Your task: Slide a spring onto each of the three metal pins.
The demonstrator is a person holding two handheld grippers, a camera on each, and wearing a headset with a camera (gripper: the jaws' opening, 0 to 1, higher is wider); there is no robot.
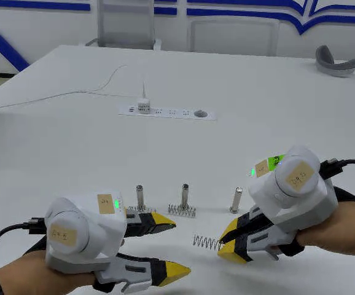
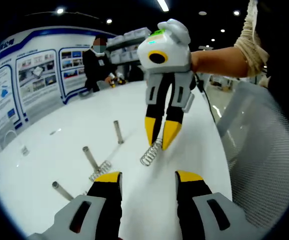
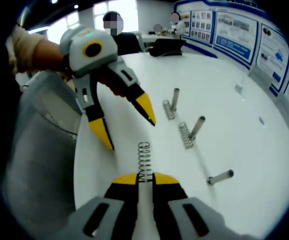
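White table (image 1: 54, 141), power strip (image 1: 165, 112) toward the back. Left gripper (image 1: 181, 247) at near left, jaws spread wide, nothing between them. Left pin (image 1: 140, 195) stands upright, first spring (image 1: 142, 210) lying flat at its foot. Middle pin (image 1: 185, 194) also upright, second spring (image 1: 182, 211) flat beside its base. Third spring (image 1: 207, 242) lies on the table nearer the person, its right end pinched in the right gripper (image 1: 223, 244), whose jaws are narrowed onto the coil. Right pin (image 1: 236, 200) bare, tilted, just beyond that gripper.
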